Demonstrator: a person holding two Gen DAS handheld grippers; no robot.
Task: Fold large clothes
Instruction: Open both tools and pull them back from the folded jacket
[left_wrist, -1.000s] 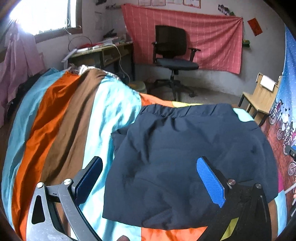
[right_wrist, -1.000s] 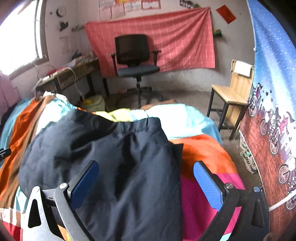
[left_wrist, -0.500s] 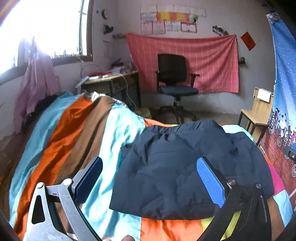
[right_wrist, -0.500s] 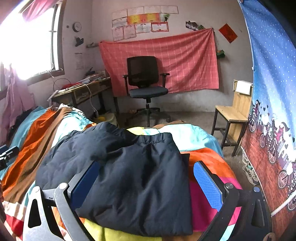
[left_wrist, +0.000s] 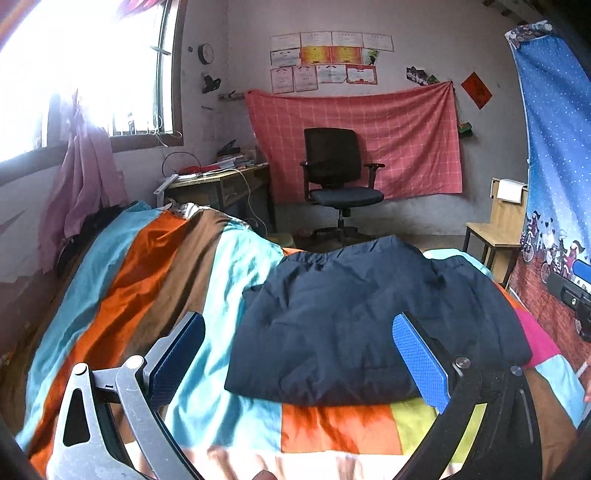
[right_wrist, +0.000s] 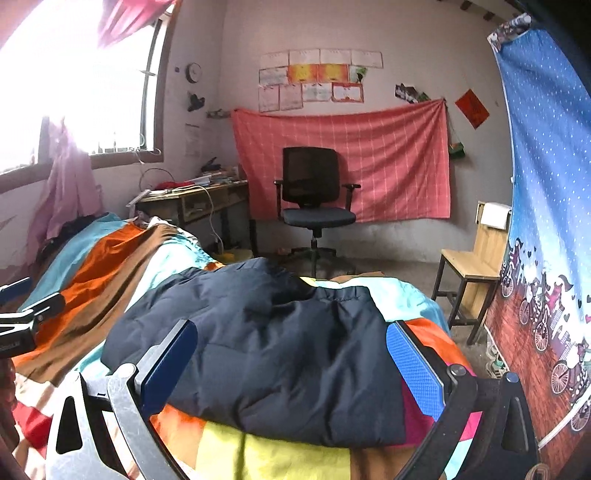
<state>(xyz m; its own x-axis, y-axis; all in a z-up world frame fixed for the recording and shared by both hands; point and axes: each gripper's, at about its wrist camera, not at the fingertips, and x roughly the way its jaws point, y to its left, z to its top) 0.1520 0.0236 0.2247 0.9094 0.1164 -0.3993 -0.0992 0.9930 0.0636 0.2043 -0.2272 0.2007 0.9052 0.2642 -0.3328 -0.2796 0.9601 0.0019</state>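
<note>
A dark navy padded jacket (left_wrist: 354, 317) lies folded into a compact rectangle on a bed with a striped multicolour cover (left_wrist: 155, 280). It also shows in the right wrist view (right_wrist: 280, 347). My left gripper (left_wrist: 295, 354) is open and empty, held back from the jacket's near edge. My right gripper (right_wrist: 291, 365) is open and empty, also held above and short of the jacket. The other gripper's body shows at the far right of the left view (left_wrist: 576, 291) and at the far left of the right view (right_wrist: 22, 317).
A black office chair (left_wrist: 340, 184) stands beyond the bed before a red checked cloth (left_wrist: 354, 140). A cluttered desk (left_wrist: 221, 184) is at the left under a bright window. A wooden chair (right_wrist: 472, 266) and a blue hanging sheet (right_wrist: 546, 206) are at the right.
Both grippers have drawn back and risen from the jacket, so it looks smaller and more of the room shows. Both stayed open. The jacket has not moved.
</note>
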